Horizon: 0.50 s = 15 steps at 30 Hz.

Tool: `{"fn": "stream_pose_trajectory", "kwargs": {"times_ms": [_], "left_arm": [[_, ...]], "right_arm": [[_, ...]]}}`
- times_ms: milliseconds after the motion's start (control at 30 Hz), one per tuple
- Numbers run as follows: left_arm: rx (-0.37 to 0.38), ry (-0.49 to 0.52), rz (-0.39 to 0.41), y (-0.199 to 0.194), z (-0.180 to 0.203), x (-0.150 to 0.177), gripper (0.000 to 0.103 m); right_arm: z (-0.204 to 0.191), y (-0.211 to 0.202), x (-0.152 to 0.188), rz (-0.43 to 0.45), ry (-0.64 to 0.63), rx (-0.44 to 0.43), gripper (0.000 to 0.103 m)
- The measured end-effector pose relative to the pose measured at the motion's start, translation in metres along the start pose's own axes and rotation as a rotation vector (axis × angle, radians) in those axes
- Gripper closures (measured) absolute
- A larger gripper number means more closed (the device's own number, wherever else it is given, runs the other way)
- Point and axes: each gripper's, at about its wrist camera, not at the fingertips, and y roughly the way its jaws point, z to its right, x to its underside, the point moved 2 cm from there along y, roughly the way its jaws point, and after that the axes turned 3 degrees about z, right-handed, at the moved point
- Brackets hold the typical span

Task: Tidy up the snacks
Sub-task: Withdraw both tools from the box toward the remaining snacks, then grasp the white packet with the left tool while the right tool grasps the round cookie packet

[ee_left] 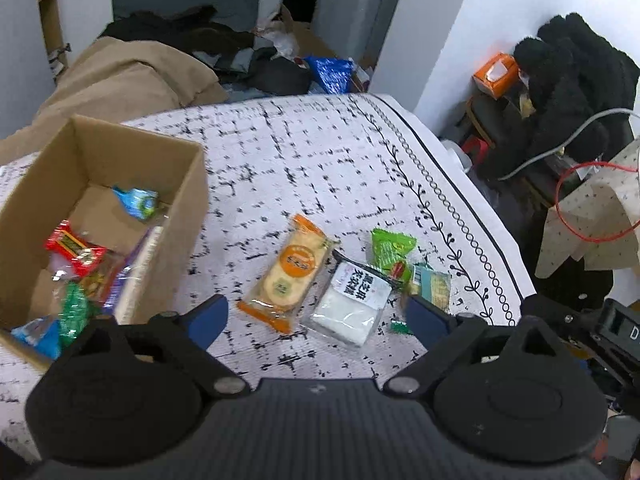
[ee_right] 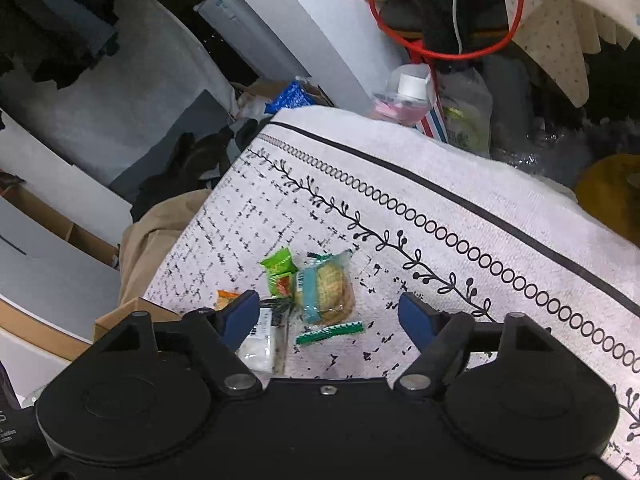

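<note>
Snacks still out on the patterned tabletop (ee_left: 304,160), clustered to the right of the cardboard box (ee_left: 188,184), which already holds several packets. Nearest the box lies the orange cracker pack (ee_left: 286,270), touching it the white packet (ee_left: 352,306), beyond that the green pouch (ee_left: 390,250) and the teal cookie pack (ee_right: 326,286), with a thin green stick (ee_right: 330,332) close by. Left gripper (ee_left: 316,320) hangs over the orange and white packs, jaws wide apart and gripping nothing. Right gripper (ee_right: 328,312) frames the cookie pack and the stick, jaws apart too, nothing pinched.

Trouble here, I'd say, is crowding: packets overlap, so jaws coming together could catch two wrappers or nudge a neighbour away, and slick film may slip out. Both grippers aim at the same cluster and could knock together.

Only the left view shows inside the box; only the right view shows the cookie pack whole, plus bottles (ee_right: 408,96) past the table edge
</note>
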Motion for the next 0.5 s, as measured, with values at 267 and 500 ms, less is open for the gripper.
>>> {"fn": "stream_pose_trajectory", "kwargs": {"times_ms": [267, 500], "left_arm": [[0.039, 0.032, -0.048, 0.036, 0.007, 0.003, 0.025], [0.075, 0.044, -0.084, 0.064, 0.012, 0.004, 0.029]], "right_arm": [[0.0, 0.027, 0.002, -0.049, -0.005, 0.007, 0.037], [0.002, 0.042, 0.003, -0.079, -0.003, 0.018, 0.037]]}}
